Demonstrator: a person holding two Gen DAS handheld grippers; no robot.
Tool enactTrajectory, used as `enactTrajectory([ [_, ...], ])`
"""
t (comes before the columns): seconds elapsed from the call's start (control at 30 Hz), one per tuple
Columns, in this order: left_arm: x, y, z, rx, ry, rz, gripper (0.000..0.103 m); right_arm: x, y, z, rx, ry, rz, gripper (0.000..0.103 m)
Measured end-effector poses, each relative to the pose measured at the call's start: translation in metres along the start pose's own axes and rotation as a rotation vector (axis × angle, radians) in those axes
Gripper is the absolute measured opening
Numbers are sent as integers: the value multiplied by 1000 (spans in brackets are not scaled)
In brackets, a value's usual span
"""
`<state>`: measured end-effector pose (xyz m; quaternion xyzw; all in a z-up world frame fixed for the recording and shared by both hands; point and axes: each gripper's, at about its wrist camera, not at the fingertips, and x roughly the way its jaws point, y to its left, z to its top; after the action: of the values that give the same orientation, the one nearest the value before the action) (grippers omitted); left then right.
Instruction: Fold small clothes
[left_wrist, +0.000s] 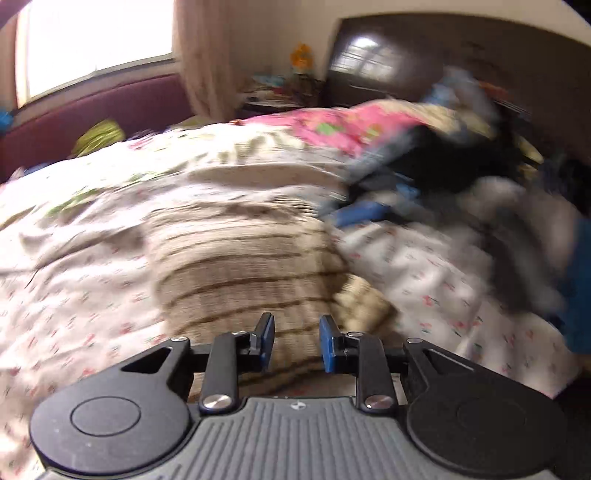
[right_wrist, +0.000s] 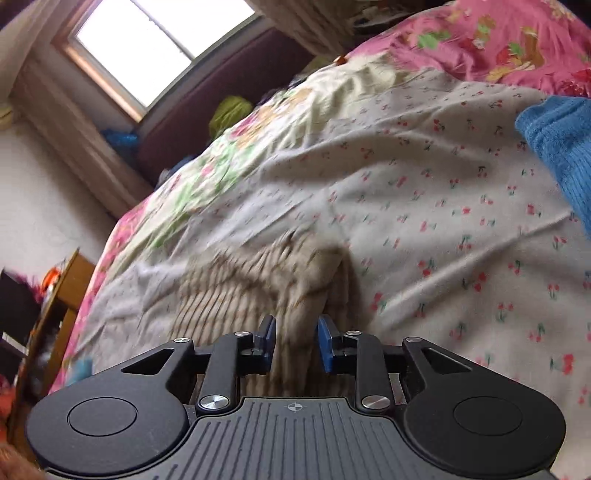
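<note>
A beige knit garment with thin brown stripes (left_wrist: 243, 266) lies on the flowered bed sheet (left_wrist: 74, 295). My left gripper (left_wrist: 297, 341) hovers over its near edge, blue pads apart, with only the cloth below showing in the gap. In the right wrist view the same beige garment (right_wrist: 251, 295) lies rumpled, with a raised fold just ahead of the right pad. My right gripper (right_wrist: 295, 341) is above it, pads apart and nothing pinched between them. Both views are blurred by motion.
A pink flowered quilt (right_wrist: 480, 40) lies at the far side of the bed. A blue knit cloth (right_wrist: 554, 147) lies on the right. A blurred dark and blue heap (left_wrist: 443, 177) sits at the right. A maroon headboard (left_wrist: 92, 114) stands under the window.
</note>
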<state>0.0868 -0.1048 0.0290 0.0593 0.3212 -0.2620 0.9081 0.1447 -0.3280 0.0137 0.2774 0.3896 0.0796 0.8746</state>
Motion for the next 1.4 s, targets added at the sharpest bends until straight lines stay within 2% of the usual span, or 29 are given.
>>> enactTrajectory([
  [0.13, 4, 17, -6, -44, 20, 48, 37, -19, 14, -33, -66, 61, 9, 40],
  [0.2, 5, 23, -9, -52, 27, 65, 37, -19, 19, -45, -112, 77, -28, 40],
  [0.27, 8, 25, -9, -51, 24, 86, 37, -12, 21, -54, -163, 96, -89, 32],
  [0.3, 9, 26, -9, -52, 22, 95, 37, -10, 15, -56, -154, 109, -107, 15],
  [0.37, 15, 31, -9, -57, 22, 119, 38, -12, -1, -60, -92, 107, -104, 13],
  [0.47, 35, 43, -16, -100, 94, 160, 38, -15, -23, -65, -1, 104, -102, 11],
  [0.53, 43, 52, -23, -131, 131, 165, 41, -17, -25, -67, 9, 98, -98, 11],
  [0.6, 39, 52, -26, -120, 131, 164, 41, -18, -21, -66, -13, 98, -106, 12],
  [0.63, 37, 51, -25, -108, 130, 166, 41, -19, -18, -64, -26, 106, -112, 18],
  [0.7, 31, 51, -22, -100, 124, 164, 41, -28, -8, -58, -58, 81, -133, 20],
  [0.8, 19, 54, -10, -110, 92, 166, 41, -47, 11, -50, -153, -13, -171, 20],
  [0.87, 13, 56, -1, -118, 53, 165, 41, -47, 23, -41, -210, -67, -155, 20],
  [1.03, 30, 59, 27, -128, -8, 174, 41, 2, 44, -14, -279, -108, -126, 20],
  [1.17, 65, 69, 39, -168, 9, 178, 42, 46, 31, -1, -251, -93, -196, 19],
  [1.2, 73, 70, 39, -163, 13, 185, 43, 53, 23, 0, -226, -77, -201, 15],
  [1.27, 85, 72, 37, -144, 25, 197, 47, 64, 12, -3, -196, -63, -203, 12],
  [1.4, 90, 78, 32, -150, 27, 176, 51, 62, 8, -6, -194, -65, -184, 12],
])
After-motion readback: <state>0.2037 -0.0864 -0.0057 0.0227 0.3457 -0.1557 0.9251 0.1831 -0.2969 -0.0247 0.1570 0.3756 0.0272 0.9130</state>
